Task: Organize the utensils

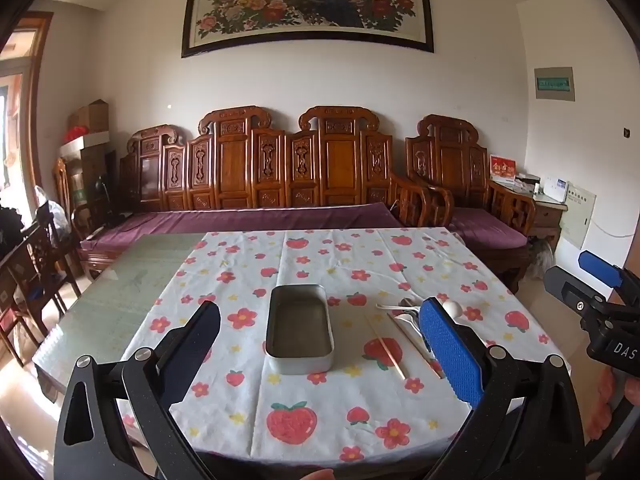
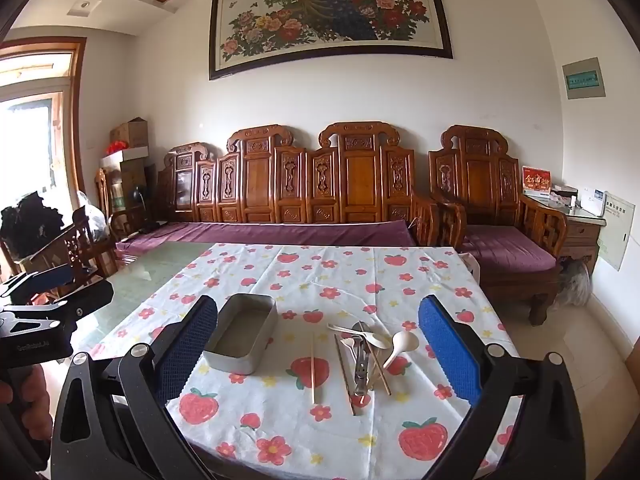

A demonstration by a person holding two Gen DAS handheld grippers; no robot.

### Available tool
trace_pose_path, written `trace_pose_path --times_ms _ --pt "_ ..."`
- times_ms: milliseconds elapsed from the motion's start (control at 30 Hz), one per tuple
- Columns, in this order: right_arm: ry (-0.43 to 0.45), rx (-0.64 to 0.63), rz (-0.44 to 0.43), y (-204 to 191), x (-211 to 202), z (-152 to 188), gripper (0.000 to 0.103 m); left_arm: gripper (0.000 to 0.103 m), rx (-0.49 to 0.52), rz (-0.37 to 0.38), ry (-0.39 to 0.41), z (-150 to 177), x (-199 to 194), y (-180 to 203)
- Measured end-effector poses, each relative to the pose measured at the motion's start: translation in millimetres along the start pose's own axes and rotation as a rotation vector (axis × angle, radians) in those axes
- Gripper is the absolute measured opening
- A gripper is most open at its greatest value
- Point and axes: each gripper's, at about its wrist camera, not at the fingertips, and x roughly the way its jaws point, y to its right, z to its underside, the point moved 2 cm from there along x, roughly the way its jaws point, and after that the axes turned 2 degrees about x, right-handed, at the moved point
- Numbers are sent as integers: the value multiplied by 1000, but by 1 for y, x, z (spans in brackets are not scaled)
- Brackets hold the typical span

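An empty rectangular metal tin [image 1: 300,330] [image 2: 242,338] lies open on the strawberry-print tablecloth [image 1: 320,412]. To its right lies a loose pile of utensils [image 2: 366,354]: a white soup spoon [image 2: 402,346], metal spoons, a fork and chopsticks. One pale chopstick [image 2: 313,368] [image 1: 385,350] lies apart, between tin and pile. My left gripper [image 1: 320,344] is open and empty, held above the table before the tin. My right gripper [image 2: 320,354] is open and empty, facing the utensils. Each gripper shows at the edge of the other's view [image 1: 592,296] [image 2: 52,300].
The cloth covers the right part of a glass-topped table [image 1: 120,292]. A carved wooden sofa with purple cushions [image 1: 260,216] stands behind the table, an armchair [image 2: 500,240] to its right. Wooden chairs [image 1: 32,264] stand at the table's left side.
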Motion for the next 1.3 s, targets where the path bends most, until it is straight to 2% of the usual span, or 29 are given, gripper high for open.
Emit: trace_pose_path --times_ms 1300 --pt "1 4 -5 -7 -4 -6 101 97 17 1 15 -4 -6 4"
